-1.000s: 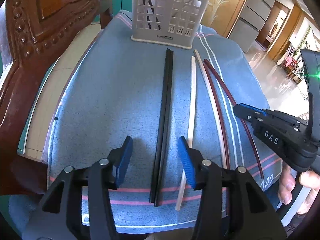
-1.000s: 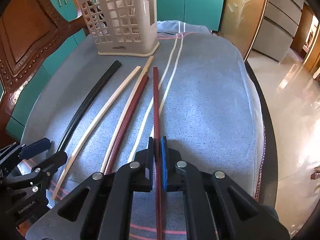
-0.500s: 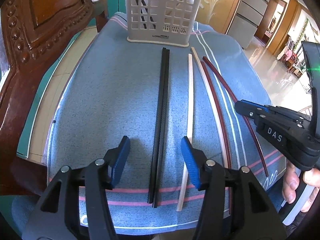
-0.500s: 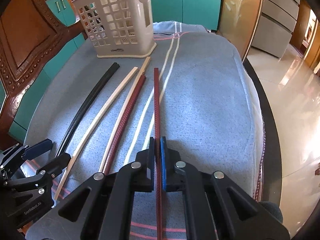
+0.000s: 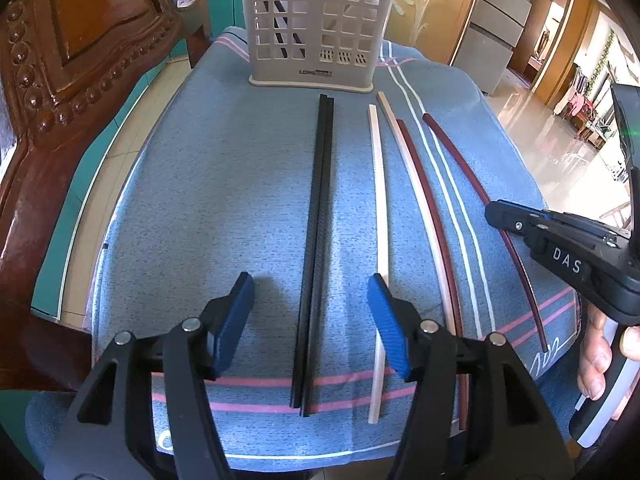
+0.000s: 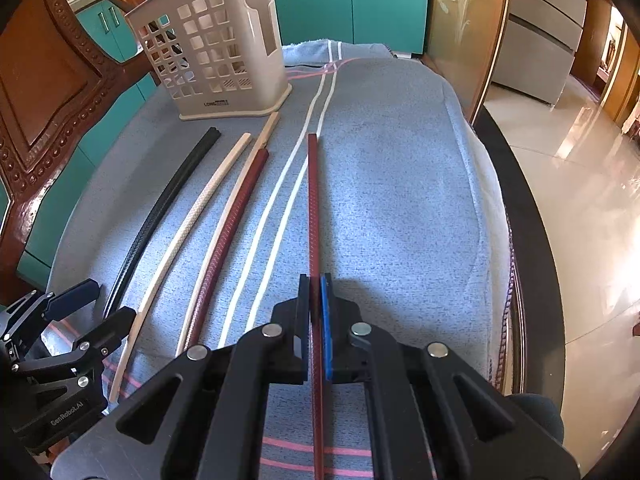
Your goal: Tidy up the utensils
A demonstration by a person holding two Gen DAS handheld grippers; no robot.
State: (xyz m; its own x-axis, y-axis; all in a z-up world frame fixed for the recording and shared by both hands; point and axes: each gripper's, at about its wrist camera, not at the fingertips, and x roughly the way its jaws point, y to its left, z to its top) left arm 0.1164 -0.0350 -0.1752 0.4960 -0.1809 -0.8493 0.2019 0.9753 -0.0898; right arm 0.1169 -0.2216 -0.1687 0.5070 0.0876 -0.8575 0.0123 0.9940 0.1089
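A pair of black chopsticks (image 5: pixel 316 240) lies on the blue cloth between the jaws of my left gripper (image 5: pixel 311 320). Those jaws are opening and the blue pads (image 5: pixel 236 320) stand clear of the pair on both sides. My right gripper (image 6: pixel 315 308) is shut on one dark red chopstick (image 6: pixel 313 200), which points toward the beige utensil basket (image 6: pixel 216 52). The second dark red chopstick (image 6: pixel 232 232) and two cream chopsticks (image 5: pixel 378 200) lie between the black pair and the held one. From the left wrist, the right gripper (image 5: pixel 496 210) shows at the right edge.
The basket (image 5: pixel 316 28) stands at the far end of the cloth, with a dark utensil inside it. A carved wooden chair (image 5: pixel 60 92) rises close on the left. The table's dark rim (image 6: pixel 532 240) curves along the right, with shiny floor beyond. A hand (image 5: pixel 600 352) holds the right gripper's handle.
The left jaws have spread wider around the black pair. The held red chopstick has swung apart from the other red one, to the right.
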